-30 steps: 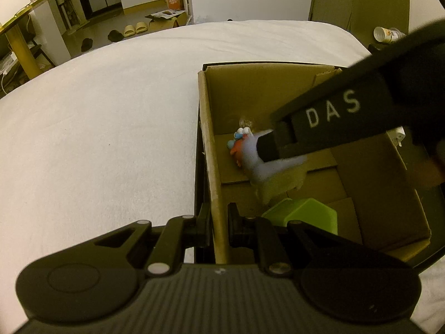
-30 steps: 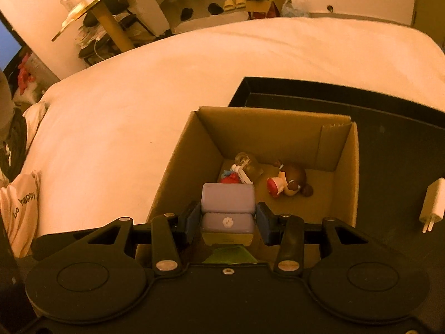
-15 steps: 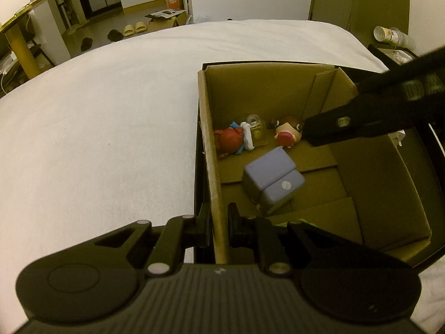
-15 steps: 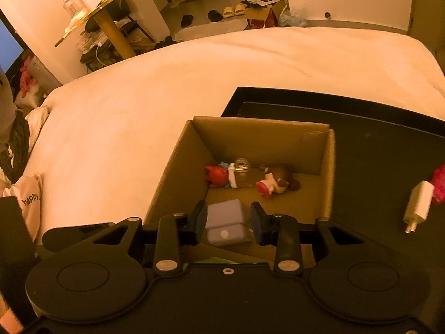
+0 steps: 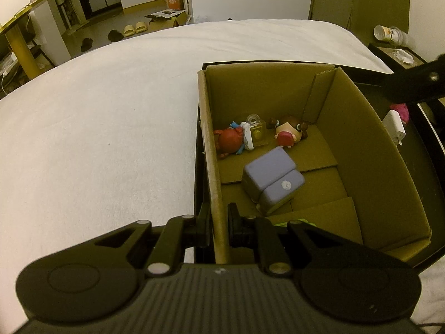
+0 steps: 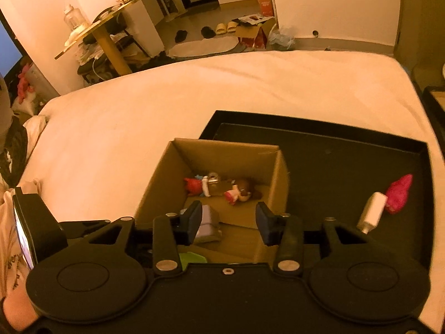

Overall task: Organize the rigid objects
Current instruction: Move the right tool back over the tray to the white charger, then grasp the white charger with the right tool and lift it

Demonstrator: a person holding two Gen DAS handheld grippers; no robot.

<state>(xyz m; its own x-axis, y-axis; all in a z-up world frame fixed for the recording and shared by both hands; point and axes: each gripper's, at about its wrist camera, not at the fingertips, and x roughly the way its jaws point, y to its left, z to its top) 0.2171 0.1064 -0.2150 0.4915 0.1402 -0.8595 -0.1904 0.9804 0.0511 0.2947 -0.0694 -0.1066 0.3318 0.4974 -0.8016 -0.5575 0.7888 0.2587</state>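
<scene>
Now the plain brown cardboard box (image 5: 361, 150) stands open-topped on a black tray (image 6: 347, 167), which lies on a soft white bedspread (image 5: 97, 139). Its walls are matte and creased, with loose flaps on the floor. Inside, a smooth lilac block (image 5: 274, 179) with rounded corners and a small white flower mark lies tilted near the middle; a second ago it was clamped in the right gripper (image 6: 229, 221), which has let it go and pulled up and back. That gripper's jaws are opening, nothing between them, above the box's near edge. At the far wall lie a glossy red figure (image 5: 232, 140), a small clear padlock (image 5: 256, 130) touching it, and a brown-haired doll (image 5: 289, 133) a little apart. The left gripper (image 5: 218, 224) is pinched tight on the box's left wall, unmoved. Outside the box, on the tray, rest a white charger (image 6: 372, 215) and a pink toy (image 6: 399, 193), just beside each other.
</scene>
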